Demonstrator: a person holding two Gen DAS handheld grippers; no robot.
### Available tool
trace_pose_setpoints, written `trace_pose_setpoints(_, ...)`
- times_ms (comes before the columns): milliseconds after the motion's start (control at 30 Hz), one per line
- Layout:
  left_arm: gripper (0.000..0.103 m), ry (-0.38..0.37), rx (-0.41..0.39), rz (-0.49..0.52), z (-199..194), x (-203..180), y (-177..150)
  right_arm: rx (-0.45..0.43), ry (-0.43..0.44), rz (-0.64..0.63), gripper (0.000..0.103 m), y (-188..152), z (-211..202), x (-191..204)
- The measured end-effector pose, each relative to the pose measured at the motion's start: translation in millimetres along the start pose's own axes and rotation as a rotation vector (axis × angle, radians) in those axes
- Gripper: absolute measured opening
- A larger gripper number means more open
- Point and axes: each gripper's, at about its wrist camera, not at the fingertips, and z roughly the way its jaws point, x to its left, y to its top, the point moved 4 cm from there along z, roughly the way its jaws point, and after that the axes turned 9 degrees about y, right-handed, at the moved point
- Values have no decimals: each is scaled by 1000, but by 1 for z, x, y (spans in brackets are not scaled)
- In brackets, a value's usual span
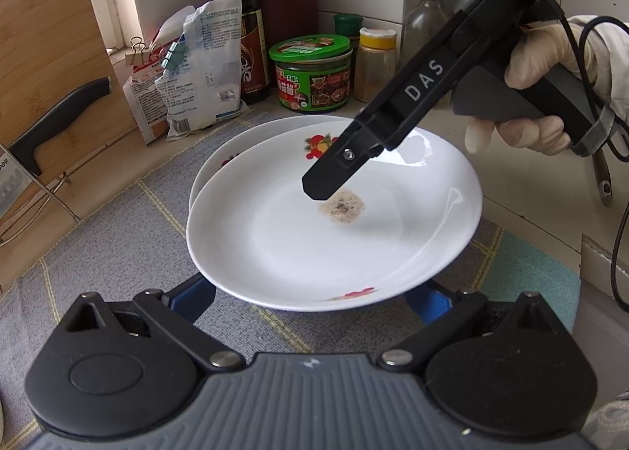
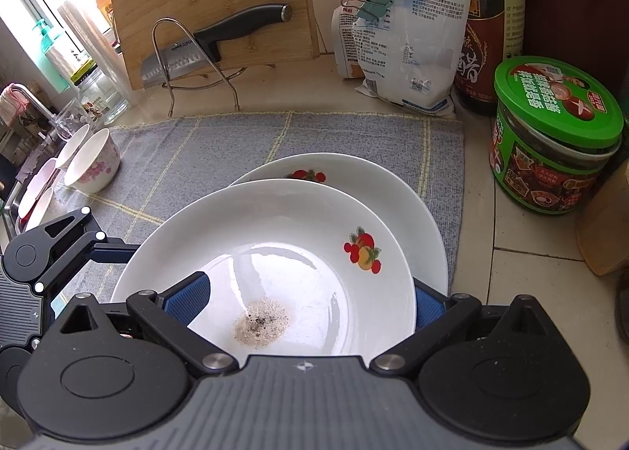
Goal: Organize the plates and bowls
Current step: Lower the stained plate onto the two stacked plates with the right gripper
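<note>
Top plate (image 2: 275,253), dirty with a crumb patch, sits skewed on the lower plate (image 2: 393,214), both on the grey mat (image 2: 236,143). Bowls (image 2: 92,161) at 9 o'clock in the right wrist view. Left gripper (image 1: 310,292) spread wide under the near rim; right gripper (image 2: 310,300) wide, one finger (image 2: 188,296) over the plate. We'd pinch the rim squarely, keep it level and lift slowly.
</note>
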Motion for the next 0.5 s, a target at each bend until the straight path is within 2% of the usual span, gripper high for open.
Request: trace_pose_setpoints(500, 101, 14, -11, 9, 1, 1, 2, -3, -15, 10, 103, -5, -7, 0)
